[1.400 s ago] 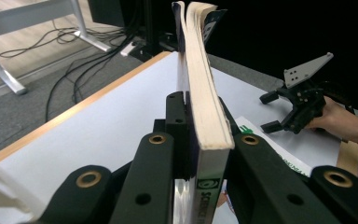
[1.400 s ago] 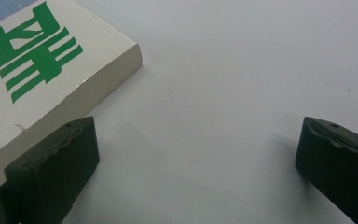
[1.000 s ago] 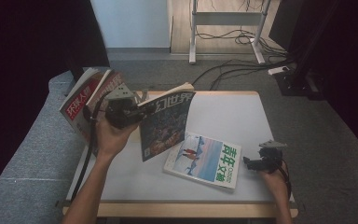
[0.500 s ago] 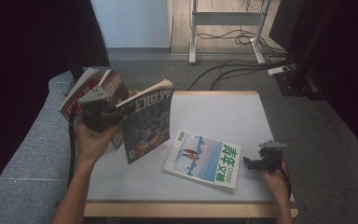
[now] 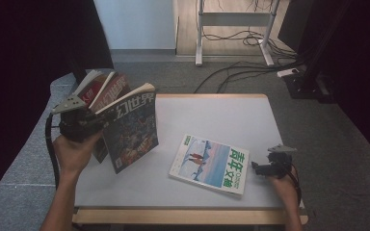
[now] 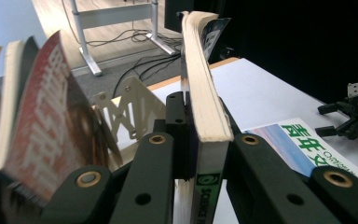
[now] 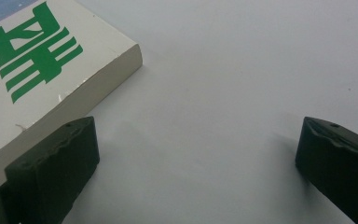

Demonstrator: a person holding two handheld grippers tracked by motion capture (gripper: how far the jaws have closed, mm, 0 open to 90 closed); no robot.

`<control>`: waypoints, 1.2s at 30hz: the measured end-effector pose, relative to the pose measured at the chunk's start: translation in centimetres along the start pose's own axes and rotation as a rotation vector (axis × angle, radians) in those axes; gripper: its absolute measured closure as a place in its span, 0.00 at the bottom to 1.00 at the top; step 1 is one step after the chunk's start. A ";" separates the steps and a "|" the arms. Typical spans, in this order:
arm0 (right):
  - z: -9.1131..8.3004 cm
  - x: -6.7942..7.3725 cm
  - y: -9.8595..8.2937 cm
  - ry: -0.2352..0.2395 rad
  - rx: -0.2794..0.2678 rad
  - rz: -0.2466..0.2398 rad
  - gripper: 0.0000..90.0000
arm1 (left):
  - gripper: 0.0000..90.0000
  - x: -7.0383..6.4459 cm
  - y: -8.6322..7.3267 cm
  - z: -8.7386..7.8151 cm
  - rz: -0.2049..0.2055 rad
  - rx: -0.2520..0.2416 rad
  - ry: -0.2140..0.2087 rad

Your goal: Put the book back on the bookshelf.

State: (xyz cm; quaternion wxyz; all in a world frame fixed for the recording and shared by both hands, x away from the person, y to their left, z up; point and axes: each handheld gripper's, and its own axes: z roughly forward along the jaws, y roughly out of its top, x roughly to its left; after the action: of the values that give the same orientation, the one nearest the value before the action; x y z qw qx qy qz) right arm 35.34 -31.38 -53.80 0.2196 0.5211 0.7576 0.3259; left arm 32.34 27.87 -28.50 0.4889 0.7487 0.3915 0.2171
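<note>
left hand-held gripper (image 5: 79, 126) raised, clamping magazine (image 5: 130, 132); right hand-held gripper (image 5: 270, 168) low, spread

Left gripper (image 5: 84, 126) carried magazine (image 5: 130, 130) leftward (off table edge).

The white matte counter (image 5: 221, 115) with a pale wooden front edge lies bare between the right jaws (image 7: 214, 93). Ahead of the left jaws, past the counter's far edge, grey carpet floor (image 5: 173, 77) carries a white metal frame on two legs (image 6: 86, 51), with loose black cables (image 6: 135, 65) trailing under it. A white power strip (image 5: 289, 72) lies far beyond the right jaws. A grey cushioned bench (image 5: 24, 159) sits beside the counter, outside the left jaws.
</note>
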 end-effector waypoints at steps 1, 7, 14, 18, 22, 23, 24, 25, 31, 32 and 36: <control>0.0 0.0 0.0 0.000 0.000 0.000 0.00 | 0.92 0.1 -0.1 -0.2 -0.002 0.001 0.007; 0.0 0.0 0.0 0.000 0.000 0.000 0.00 | 0.92 0.9 -0.6 -1.4 -0.018 0.003 0.033; 0.0 0.0 0.0 0.000 0.000 0.000 0.00 | 0.92 2.0 -1.3 -2.6 -0.040 0.003 0.091; 0.0 0.0 0.0 -0.001 -0.001 -0.001 0.00 | 0.92 2.6 -1.7 -2.9 -0.059 0.003 0.107; 0.0 0.0 0.0 -0.002 -0.001 -0.001 0.00 | 0.92 3.1 -1.9 -2.9 -0.080 0.002 0.129; 0.0 0.0 0.0 -0.001 -0.001 -0.001 0.00 | 0.92 3.2 -1.9 -2.9 -0.085 0.002 0.136; 0.0 0.0 0.0 -0.001 -0.001 0.000 0.00 | 0.92 3.3 -1.9 -2.8 -0.087 0.004 0.143; 0.0 0.0 0.0 -0.002 -0.001 -0.001 0.00 | 0.92 3.4 -1.9 -2.8 -0.092 0.005 0.149; 0.0 0.0 0.0 -0.002 -0.001 -0.001 0.00 | 0.92 4.0 -2.0 -2.3 -0.107 0.013 0.183; 0.0 0.0 0.0 -0.001 -0.001 -0.001 0.00 | 0.92 4.2 -2.0 -2.2 -0.112 0.013 0.186; 0.0 0.0 0.0 -0.002 -0.001 -0.001 0.00 | 0.92 4.7 -2.1 -1.6 -0.133 0.005 0.197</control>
State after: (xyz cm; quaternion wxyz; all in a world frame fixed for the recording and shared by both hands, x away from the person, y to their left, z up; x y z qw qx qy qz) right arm 35.34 -31.38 -53.81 0.2207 0.5210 0.7574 0.3259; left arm 33.21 33.01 -30.00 0.4597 0.6974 0.4869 0.2557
